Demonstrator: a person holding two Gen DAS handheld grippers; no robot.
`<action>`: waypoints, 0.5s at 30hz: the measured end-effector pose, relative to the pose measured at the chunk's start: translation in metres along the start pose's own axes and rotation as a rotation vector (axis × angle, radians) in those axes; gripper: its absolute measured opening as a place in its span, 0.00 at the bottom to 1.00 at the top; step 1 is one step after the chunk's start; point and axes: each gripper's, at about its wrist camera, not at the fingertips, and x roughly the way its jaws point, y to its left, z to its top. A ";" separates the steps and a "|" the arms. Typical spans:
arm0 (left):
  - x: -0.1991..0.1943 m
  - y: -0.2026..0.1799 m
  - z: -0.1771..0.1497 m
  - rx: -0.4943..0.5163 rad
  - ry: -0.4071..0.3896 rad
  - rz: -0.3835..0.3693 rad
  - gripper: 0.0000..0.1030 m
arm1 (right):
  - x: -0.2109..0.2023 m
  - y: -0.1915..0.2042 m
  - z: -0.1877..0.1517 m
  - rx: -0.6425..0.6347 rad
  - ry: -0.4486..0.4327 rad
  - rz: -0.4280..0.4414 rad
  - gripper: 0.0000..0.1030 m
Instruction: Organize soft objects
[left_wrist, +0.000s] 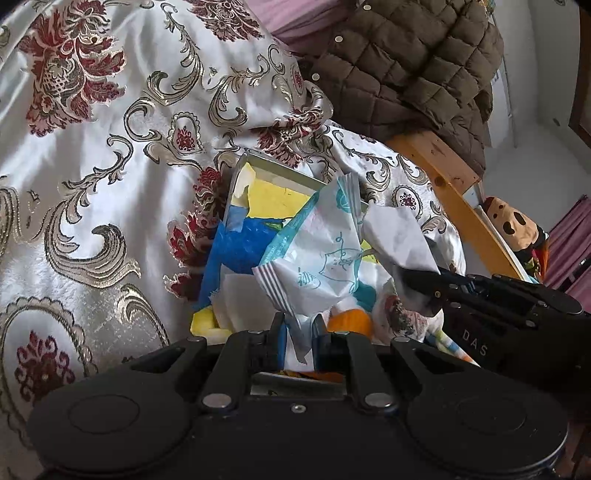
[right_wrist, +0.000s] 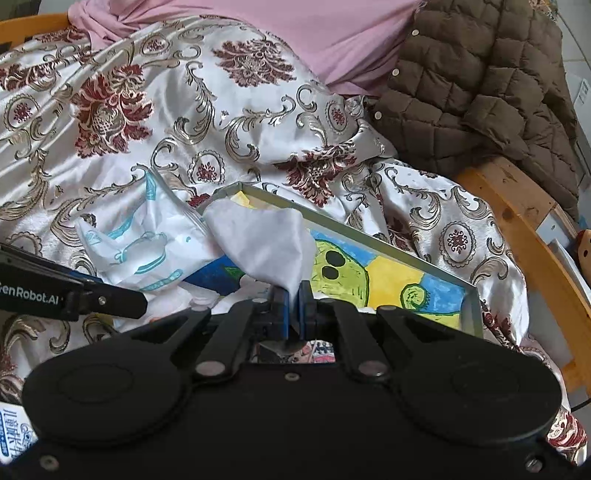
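both grippers pinch soft stuff — left gripper (left_wrist: 298, 325) wrapper (left_wrist: 317, 254), right gripper (right_wrist: 293, 295) tissue (right_wrist: 258, 240).

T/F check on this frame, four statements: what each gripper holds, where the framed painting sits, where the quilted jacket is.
1. The left gripper is shut on the printed white wrapper. True.
2. The right gripper is open and empty. False: it is shut on the plain white cloth.
3. The framed painting lies on the floral satin bedspread. True.
4. The brown quilted jacket lies inside the painting's frame. False: it sits apart, beyond the painting at the bed's wooden rail.
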 end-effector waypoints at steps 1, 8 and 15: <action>0.002 0.002 0.001 -0.006 0.003 -0.006 0.14 | 0.005 0.003 0.003 -0.005 0.002 -0.002 0.00; 0.012 0.007 0.005 -0.026 0.014 -0.025 0.19 | 0.025 0.010 0.010 -0.008 0.024 -0.015 0.01; 0.015 0.015 0.008 -0.053 0.012 -0.054 0.25 | 0.036 0.019 0.010 -0.020 0.036 -0.028 0.01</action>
